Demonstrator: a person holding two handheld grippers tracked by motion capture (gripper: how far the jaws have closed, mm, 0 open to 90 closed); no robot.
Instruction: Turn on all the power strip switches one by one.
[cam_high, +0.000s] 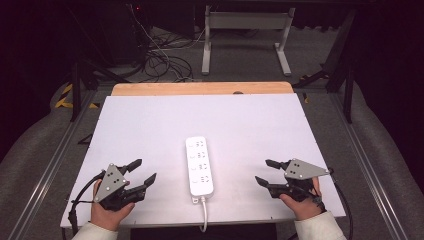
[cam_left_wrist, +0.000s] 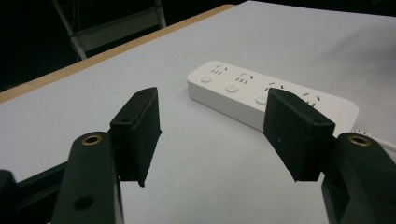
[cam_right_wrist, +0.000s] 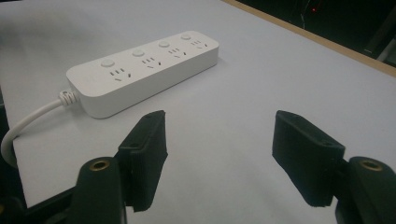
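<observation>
A white power strip (cam_high: 199, 165) with several sockets and round buttons lies in the middle of the white table (cam_high: 150, 125), its white cord (cam_high: 204, 215) running off the near edge. My left gripper (cam_high: 142, 173) rests at the near left, open and holding nothing, aimed toward the strip. My right gripper (cam_high: 265, 171) rests at the near right, also open and holding nothing, facing the strip. In the left gripper view the strip (cam_left_wrist: 243, 91) lies ahead, partly behind the right jaw. In the right gripper view the power strip (cam_right_wrist: 144, 70) lies ahead to the left, its cord (cam_right_wrist: 28, 126) at the left edge.
The table has a wooden strip (cam_high: 200, 88) along its far edge. Beyond it stand a white metal frame (cam_high: 245, 35) and tangled cables (cam_high: 160, 60) on the floor. Metal rails (cam_high: 50, 165) run along both sides of the table.
</observation>
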